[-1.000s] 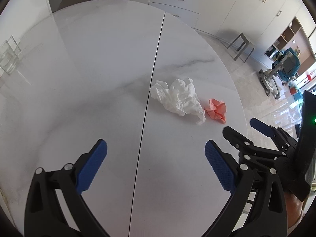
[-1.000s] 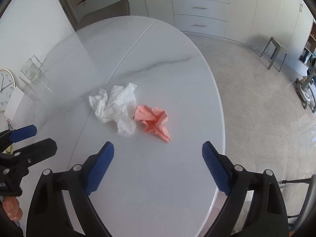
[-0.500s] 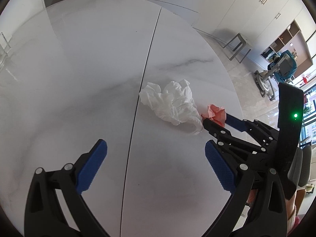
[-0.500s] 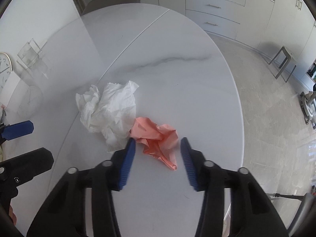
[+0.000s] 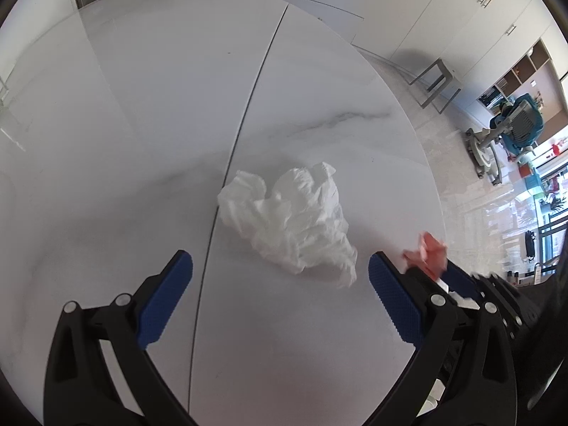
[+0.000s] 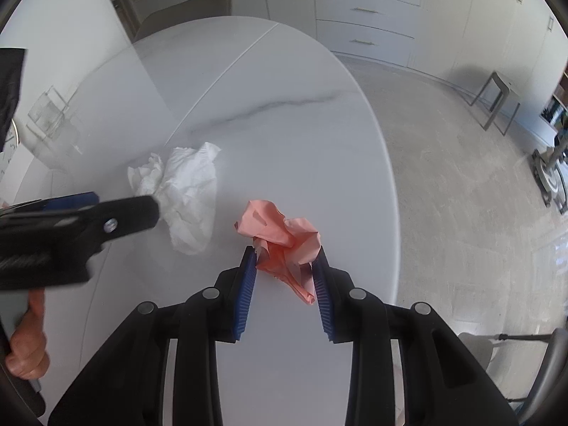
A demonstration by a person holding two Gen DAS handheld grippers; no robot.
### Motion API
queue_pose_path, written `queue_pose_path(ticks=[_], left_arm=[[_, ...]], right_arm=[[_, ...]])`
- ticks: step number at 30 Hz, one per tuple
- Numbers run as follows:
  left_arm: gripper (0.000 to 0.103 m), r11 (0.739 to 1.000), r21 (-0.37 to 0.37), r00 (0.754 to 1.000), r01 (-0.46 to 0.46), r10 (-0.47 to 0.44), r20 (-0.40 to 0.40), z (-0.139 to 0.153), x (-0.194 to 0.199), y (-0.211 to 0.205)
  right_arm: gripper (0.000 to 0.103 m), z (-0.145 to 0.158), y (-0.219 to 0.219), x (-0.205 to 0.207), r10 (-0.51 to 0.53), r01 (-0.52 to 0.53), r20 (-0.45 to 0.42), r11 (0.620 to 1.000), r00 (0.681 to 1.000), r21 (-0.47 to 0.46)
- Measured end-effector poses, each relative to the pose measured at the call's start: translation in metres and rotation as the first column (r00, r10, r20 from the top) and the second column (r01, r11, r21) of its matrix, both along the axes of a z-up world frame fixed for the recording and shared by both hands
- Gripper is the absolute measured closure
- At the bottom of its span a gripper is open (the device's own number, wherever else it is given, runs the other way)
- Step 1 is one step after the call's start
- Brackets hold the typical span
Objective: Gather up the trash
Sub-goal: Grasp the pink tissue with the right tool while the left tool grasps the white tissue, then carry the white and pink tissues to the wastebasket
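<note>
A white marble table (image 6: 291, 135) with a seam down its middle fills both views, with pale cabinets (image 6: 365, 10) and a grey floor behind it, and a stool (image 6: 497, 99) at the right of the right wrist view. Two bits of trash lie near the table's near edge: a crumpled white tissue (image 5: 294, 223) at the centre of the left wrist view, and a pink paper wad (image 6: 284, 241) just right of it, the two close but apart. Each piece sits in front of its own tool, so the job looks split, one piece per hand. The right gripper (image 6: 285, 259) has just been closing, and its blue pads (image 6: 246, 284) now press on the wad from both sides, pinching it low in the centre of its frame; the wad bulges above the tips and a tail hangs between the jaws. It seems to be at the table still, though contact with the surface cannot be told. The left gripper (image 5: 280, 269) hangs spread wide, its pads on either side of the tissue's near end without touching it, which suits a drop straight onto the heap. A hand (image 6: 26, 340) grips the left tool's handle at the lower left of the right wrist view.
</note>
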State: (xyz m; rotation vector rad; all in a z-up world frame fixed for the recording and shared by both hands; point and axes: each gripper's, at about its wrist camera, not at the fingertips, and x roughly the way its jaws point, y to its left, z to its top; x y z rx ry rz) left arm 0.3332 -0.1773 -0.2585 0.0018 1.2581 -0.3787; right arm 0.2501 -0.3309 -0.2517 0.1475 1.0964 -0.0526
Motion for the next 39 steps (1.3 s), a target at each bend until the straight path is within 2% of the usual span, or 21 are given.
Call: queue_pose_path(ticks=[4, 7, 10, 12, 13, 15, 16, 21, 29, 34, 39], left_arm=[[0.012, 0.999, 0.028, 1.0, 0.017, -0.018, 0.012, -0.007, 0.008, -0.021], [0.022, 0.998, 0.067, 1.0, 0.022, -0.022, 0.007, -0.015, 0.013, -0.034], [0.039, 0.994, 0.106, 1.0, 0.007, -0.008, 0.008, -0.021, 0.015, -0.04], [0.056, 0.992, 0.124, 1.0, 0.004, -0.007, 0.029, -0.02, 0.015, -0.042], [0.059, 0.992, 0.126, 0.999, 0.009, -0.013, 0.031, -0.02, 0.016, -0.042], [0.077, 0.991, 0.126, 0.999, 0.032, -0.036, 0.034, -0.019, 0.017, -0.044], [0.08, 0.992, 0.122, 0.999, 0.04, -0.044, 0.031, -0.019, 0.017, -0.044], [0.084, 0.989, 0.134, 0.997, 0.058, -0.065, 0.052, -0.01, 0.007, -0.039], [0.084, 0.979, 0.151, 0.985, 0.135, -0.15, 0.09, 0.025, -0.052, -0.037], [0.084, 0.977, 0.128, 0.978, 0.17, -0.183, 0.102, 0.056, -0.101, -0.034], [0.083, 0.973, 0.121, 0.972, 0.196, -0.209, 0.109, 0.074, -0.159, -0.029]], right_arm=[[0.07, 0.003, -0.011, -0.011, -0.021, 0.021, -0.002, 1.0, 1.0, 0.007], [0.07, 0.003, -0.015, -0.015, -0.031, 0.031, -0.003, 0.999, 1.0, 0.014], [0.07, 0.004, -0.014, -0.016, -0.035, 0.035, -0.001, 0.999, 0.999, 0.02], [0.07, 0.006, -0.015, -0.018, -0.039, 0.039, 0.001, 0.999, 0.999, 0.023], [0.07, 0.007, -0.017, -0.019, -0.04, 0.04, 0.002, 0.999, 0.999, 0.025], [0.07, 0.009, -0.016, -0.019, -0.045, 0.045, 0.004, 0.999, 0.999, 0.028], [0.07, 0.009, -0.016, -0.02, -0.046, 0.046, 0.005, 0.999, 0.999, 0.03], [0.07, 0.013, -0.016, -0.028, -0.052, 0.052, 0.014, 0.998, 0.999, 0.034], [0.07, 0.027, -0.017, -0.066, -0.105, 0.102, 0.03, 0.992, 0.994, 0.075], [0.07, 0.045, -0.016, -0.111, -0.148, 0.145, 0.044, 0.987, 0.988, 0.074], [0.07, 0.065, -0.015, -0.172, -0.21, 0.205, 0.063, 0.976, 0.976, 0.078]])
